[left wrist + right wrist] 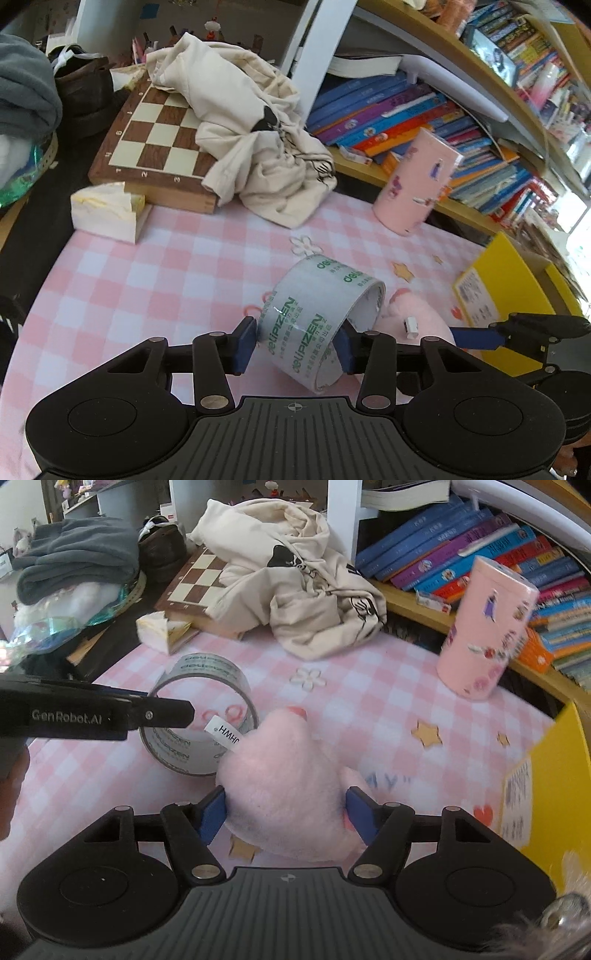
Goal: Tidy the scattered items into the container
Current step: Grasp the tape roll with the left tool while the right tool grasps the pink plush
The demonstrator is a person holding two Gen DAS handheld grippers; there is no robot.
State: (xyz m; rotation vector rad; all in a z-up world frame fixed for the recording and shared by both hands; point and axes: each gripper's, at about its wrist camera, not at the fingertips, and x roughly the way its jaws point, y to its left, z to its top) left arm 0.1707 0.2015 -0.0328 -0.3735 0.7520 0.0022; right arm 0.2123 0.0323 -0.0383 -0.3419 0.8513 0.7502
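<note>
Pick-up step: left gripper jaws clamp the packing-tape roll; right gripper jaws squeeze the pink plush toy (both partly closed); next, carry both to the yellow container.

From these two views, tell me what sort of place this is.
Probably a child's bedroom or study corner at home: shelves of colourful books, a chessboard under a heap of cream clothing, and a pink checked cloth.

A glossy clear tape roll, a fuzzy pink plush toy, a matt checked cloth.
</note>
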